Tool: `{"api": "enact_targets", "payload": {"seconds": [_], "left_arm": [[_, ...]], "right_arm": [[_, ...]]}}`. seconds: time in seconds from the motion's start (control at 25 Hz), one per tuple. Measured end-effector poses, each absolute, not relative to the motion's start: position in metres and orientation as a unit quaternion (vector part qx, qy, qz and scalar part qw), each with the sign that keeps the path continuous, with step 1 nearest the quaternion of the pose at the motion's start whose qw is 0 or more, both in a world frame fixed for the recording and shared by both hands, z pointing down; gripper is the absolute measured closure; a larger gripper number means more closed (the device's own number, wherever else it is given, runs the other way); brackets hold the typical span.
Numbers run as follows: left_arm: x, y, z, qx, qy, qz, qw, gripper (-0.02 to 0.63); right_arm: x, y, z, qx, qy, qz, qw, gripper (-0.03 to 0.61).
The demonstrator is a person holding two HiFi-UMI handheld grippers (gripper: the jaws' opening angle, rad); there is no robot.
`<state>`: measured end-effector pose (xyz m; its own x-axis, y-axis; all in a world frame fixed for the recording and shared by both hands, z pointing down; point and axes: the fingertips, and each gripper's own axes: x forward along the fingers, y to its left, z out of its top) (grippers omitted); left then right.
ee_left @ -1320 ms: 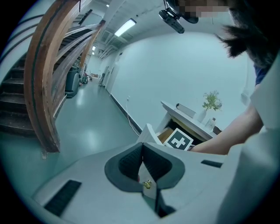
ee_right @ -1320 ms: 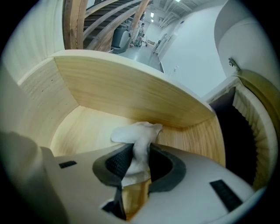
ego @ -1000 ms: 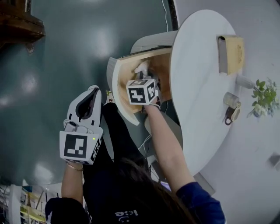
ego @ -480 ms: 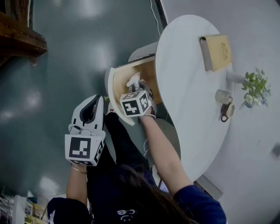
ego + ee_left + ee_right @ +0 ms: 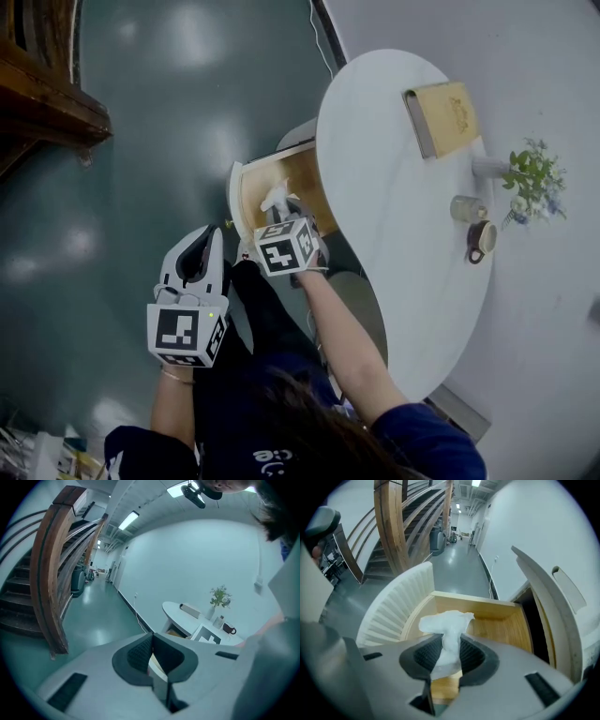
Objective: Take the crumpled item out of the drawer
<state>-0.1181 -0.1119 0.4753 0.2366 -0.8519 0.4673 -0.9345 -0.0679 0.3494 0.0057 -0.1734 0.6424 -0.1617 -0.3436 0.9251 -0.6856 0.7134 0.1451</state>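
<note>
The crumpled white paper (image 5: 446,623) is pinched between the dark pads of my right gripper (image 5: 446,643), which is shut on it, and its loose top fans out above the jaws. It hangs over the open wooden drawer (image 5: 501,623), above the drawer floor. In the head view the paper (image 5: 277,198) shows just beyond my right gripper (image 5: 282,216), over the drawer (image 5: 302,178) under the round table. My left gripper (image 5: 208,236) hovers left of the drawer over the floor. Its tips (image 5: 151,635) meet with nothing held.
On the white round table (image 5: 394,206) lie a tan book (image 5: 442,116), a small jar (image 5: 465,207), a brown mug (image 5: 480,240) and a vase with a plant (image 5: 525,172). The drawer's ribbed white front (image 5: 396,606) curves on the left. A wooden staircase (image 5: 47,94) stands far left.
My right gripper has risen with the paper, lifting it off the drawer floor and toward the drawer's front. The left gripper has risen too, still shut.
</note>
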Motion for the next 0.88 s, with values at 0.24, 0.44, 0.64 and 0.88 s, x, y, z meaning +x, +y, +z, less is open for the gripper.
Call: {"api": "enact_targets", "payload": {"seconds": [0.24,0.44,0.64,0.88], "left_arm": [[-0.104,-0.109,0.448,0.741,-0.610,0.085,0.267,0.609],[-0.094,-0.105,0.433,0.749,-0.602,0.083,0.263,0.609],[-0.087,-0.106,0.416,0.761,-0.592,0.080,0.252,0.609],[-0.087,-0.115,0.404,0.766,-0.590,0.081,0.243,0.609]], "right_arm": [[-0.002,-0.169,0.614,0.348,-0.762,0.160,0.522,0.468],[0.000,-0.161,0.597,0.352,-0.770,0.157,0.509,0.468],[0.006,-0.153,0.579,0.366,-0.774,0.170,0.489,0.468],[0.013,-0.146,0.555,0.371,-0.782,0.189,0.463,0.468]]}}
